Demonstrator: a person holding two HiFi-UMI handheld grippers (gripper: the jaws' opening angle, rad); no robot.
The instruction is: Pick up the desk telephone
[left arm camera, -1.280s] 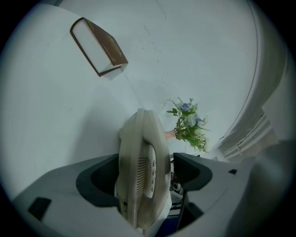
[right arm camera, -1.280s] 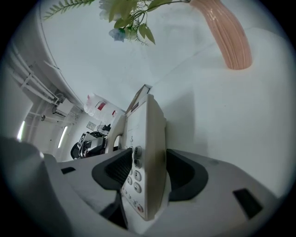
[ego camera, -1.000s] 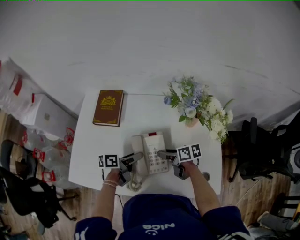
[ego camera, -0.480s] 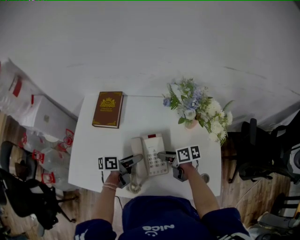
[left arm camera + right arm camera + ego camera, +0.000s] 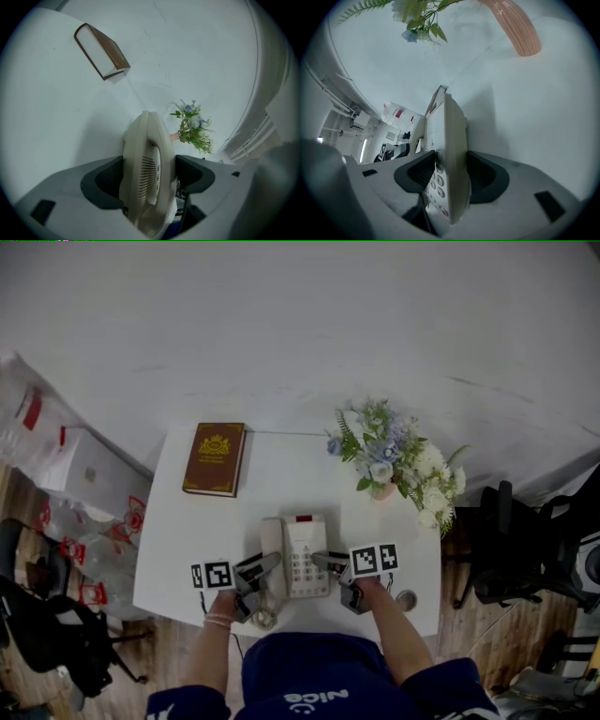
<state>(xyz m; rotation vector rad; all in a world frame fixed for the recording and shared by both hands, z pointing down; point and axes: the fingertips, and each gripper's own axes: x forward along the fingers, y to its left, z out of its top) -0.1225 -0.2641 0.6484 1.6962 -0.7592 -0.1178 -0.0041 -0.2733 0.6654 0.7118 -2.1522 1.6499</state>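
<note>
telephone (image 5: 302,554) sits on the white counter (image 5: 272,474), near its front edge, between the two grippers. left gripper (image 5: 269,564) fingers are clenched on the handset (image 5: 147,173), which lies along the left side of the base. right gripper (image 5: 324,563) fingers have just been closing and now grasp the right edge of the base, one on the keypad face and one underneath. main worry: the two grips are on separate parts. the handset probably only rests in its cradle, so if the left hand rises faster, it comes away and the base hangs from the right fingers alone. that hold is on a thin edge off to one side, so the base would likely swing down and could slip out. this close to the front edge, a drop likely ends on the floor. the coiled cord (image 5: 264,617) bunches at that edge below the left gripper and may snag or drag as the phone lifts. flowers (image 5: 398,460) stand near, beyond the right gripper, and a wide swing could tip them. book (image 5: 215,457) is well apart, no concern.
</note>
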